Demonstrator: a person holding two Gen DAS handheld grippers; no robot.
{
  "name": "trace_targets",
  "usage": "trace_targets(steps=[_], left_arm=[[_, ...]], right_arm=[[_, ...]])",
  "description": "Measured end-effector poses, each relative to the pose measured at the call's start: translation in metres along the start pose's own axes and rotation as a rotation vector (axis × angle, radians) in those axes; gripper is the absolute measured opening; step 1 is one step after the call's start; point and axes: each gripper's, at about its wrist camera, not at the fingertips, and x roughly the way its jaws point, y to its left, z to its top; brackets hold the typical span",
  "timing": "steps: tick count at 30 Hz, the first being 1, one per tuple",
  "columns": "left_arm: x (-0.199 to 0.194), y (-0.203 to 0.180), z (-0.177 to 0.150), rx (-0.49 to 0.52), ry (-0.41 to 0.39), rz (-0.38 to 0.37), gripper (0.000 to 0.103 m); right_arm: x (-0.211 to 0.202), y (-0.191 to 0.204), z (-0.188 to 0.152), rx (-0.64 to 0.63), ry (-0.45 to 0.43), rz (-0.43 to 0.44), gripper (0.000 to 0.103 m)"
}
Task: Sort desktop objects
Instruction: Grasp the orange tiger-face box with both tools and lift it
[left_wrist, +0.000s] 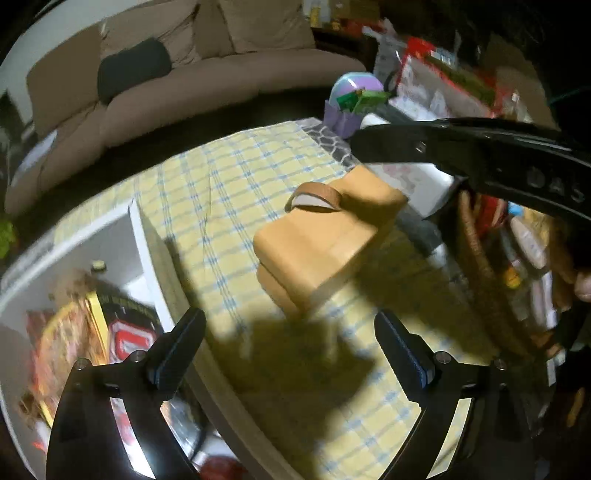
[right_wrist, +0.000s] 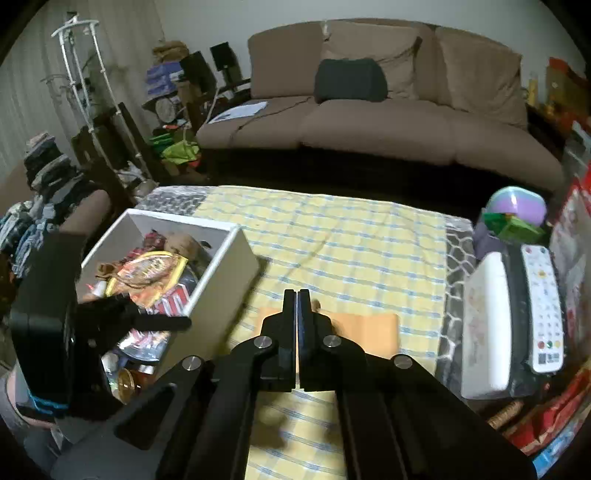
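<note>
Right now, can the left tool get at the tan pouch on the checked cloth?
Probably yes. The left tool is open, with bare checked cloth between it and the tan pouch ahead. The right tool, shut, hangs above the pouch, so the two could crowd each other.

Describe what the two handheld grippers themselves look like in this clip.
Both are matte black. The left gripper has two wedge-shaped fingers with bluish pad faces, on flat curved arms with silver screw heads. The right gripper has the same black linkage and silver screws; raised lettering marks its arm in the left view. No cables or sleeves are discernible.
</note>
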Motion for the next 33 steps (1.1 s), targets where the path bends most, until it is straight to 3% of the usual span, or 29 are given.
trace_targets(steps=[1, 3, 6, 13, 18, 21, 27, 33], left_arm=[[0.006, -0.001, 0.003, 0.028, 0.014, 0.020, 0.095], [0.017, -0.002, 0.010, 0.071, 0.038, 0.059, 0.095], [0.029, 0.000, 0.019, 0.091, 0.057, 0.078, 0.095], [0.063, -0.008, 0.021, 0.050, 0.136, 0.023, 0.095], [0.070, -0.025, 0.023, 0.063, 0.142, -0.039, 0.097], [0.071, -0.035, 0.026, 0.059, 0.149, -0.013, 0.096], [0.053, -0.035, 0.020, 0.017, 0.124, -0.039, 0.096], [-0.006, -0.025, 0.020, -0.058, 0.035, -0.059, 0.096]], right_arm=[[0.001, -0.005, -0.004, 0.013, 0.009, -0.001, 0.013], [0.002, -0.019, -0.009, 0.050, 0.016, -0.024, 0.040], [0.003, -0.053, -0.022, 0.194, 0.017, 0.040, 0.058], [0.034, -0.088, -0.042, 0.347, 0.092, 0.105, 0.058], [0.046, -0.089, -0.050, 0.371, 0.110, 0.117, 0.059], [0.047, -0.081, -0.049, 0.342, 0.131, 0.113, 0.062], [0.032, -0.078, -0.055, 0.382, 0.123, 0.130, 0.063], [-0.004, -0.054, -0.038, 0.343, 0.080, 0.116, 0.063]])
